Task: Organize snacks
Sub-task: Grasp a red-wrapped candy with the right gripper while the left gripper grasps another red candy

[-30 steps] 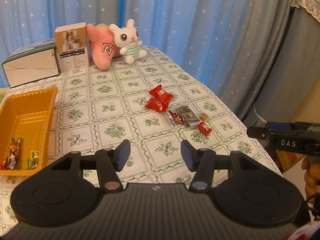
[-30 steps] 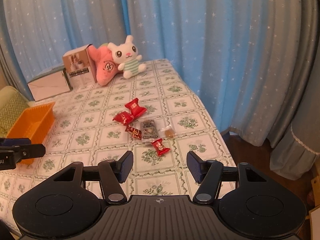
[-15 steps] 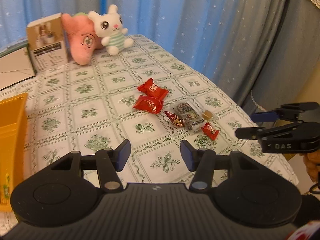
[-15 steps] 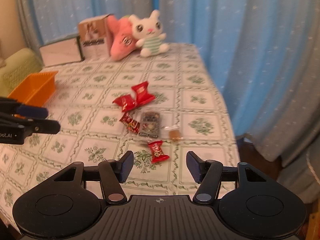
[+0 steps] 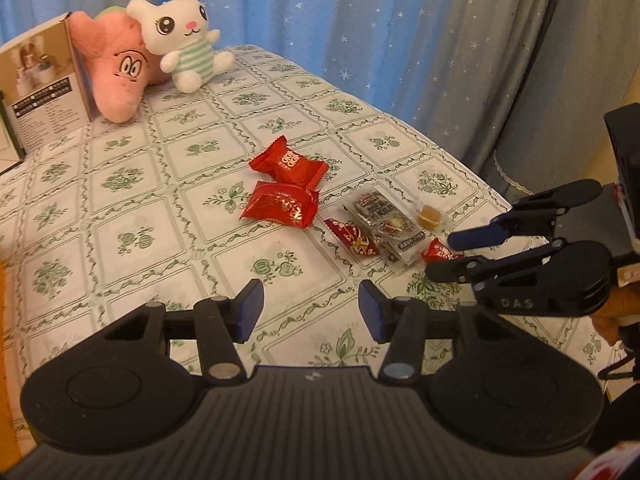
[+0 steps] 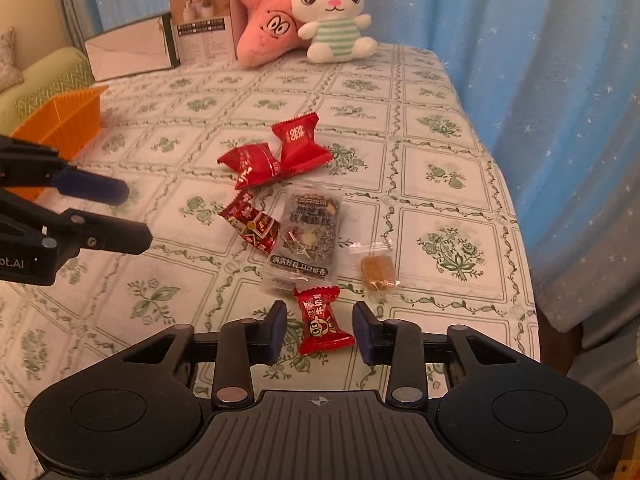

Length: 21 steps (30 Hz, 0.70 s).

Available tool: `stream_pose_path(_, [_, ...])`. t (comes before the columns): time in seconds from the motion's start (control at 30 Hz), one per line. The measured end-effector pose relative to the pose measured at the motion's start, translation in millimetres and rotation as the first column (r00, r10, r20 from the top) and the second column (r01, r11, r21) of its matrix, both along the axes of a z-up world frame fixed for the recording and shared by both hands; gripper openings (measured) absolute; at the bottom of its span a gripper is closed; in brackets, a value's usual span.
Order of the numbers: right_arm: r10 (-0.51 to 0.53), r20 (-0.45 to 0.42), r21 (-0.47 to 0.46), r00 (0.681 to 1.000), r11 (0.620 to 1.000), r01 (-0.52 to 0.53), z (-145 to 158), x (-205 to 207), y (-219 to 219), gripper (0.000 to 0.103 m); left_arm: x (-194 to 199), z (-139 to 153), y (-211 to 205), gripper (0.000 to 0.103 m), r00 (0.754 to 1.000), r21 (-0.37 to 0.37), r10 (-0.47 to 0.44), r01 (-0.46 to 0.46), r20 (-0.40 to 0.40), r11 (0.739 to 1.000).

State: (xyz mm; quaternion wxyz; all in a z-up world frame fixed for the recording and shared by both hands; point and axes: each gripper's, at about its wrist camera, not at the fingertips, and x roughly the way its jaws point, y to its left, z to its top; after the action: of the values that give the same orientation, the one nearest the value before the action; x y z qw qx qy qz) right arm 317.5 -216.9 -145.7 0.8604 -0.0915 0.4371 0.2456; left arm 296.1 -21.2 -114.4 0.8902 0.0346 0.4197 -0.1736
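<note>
Near the right-hand edge of the bench (image 6: 448,152), which is covered in a white cloth with green flower squares, lies a loose cluster of wrapped snacks. The right claw (image 6: 320,332) straddles the nearest one, a small red twist-wrapped candy (image 6: 322,322); its jaws have just been closing, yet both blue pads stand clear of the wrapper. Just beyond the candy lie a clear packet of dark seeded snack (image 6: 310,236), a dark red foil packet (image 6: 252,222), a small clear-wrapped amber sweet (image 6: 378,272) and two larger red pillow packets (image 6: 276,152). The left claw (image 5: 310,310) hangs apart over bare cloth beside the cluster. An orange plastic basket (image 6: 66,118) sits at the bench's left edge.
</note>
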Motion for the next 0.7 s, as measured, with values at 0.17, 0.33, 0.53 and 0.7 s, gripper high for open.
stream_pose_path(0.17, [-0.02,-0.001,-0.009,1.0,1.0,0.02,-3,-1,3,0.017,11,-8,-5,0.046,1.0,-0.052,0.006,-0.007,-0.011,0.999])
stream_pose_path(0.33, [-0.09,-0.002,0.019,0.996,0.996,0.09,3,-5,-2,0.017,23,-15,-11,0.043,0.998,-0.144,0.047,-0.05,-0.029,0.988])
stream_pose_path(0.53, [-0.205,-0.009,0.044,0.979,0.978,0.205,6,-7,-15,0.016,35,-23,-17,0.036,0.989,-0.207,0.135,-0.143,-0.052,0.968])
stream_pose_path(0.7, [-0.266,-0.012,0.095,0.964,0.959,0.266,10,-7,-24,0.016,43,-33,-17,0.028,0.972,-0.266,0.214,-0.231,-0.092,0.936])
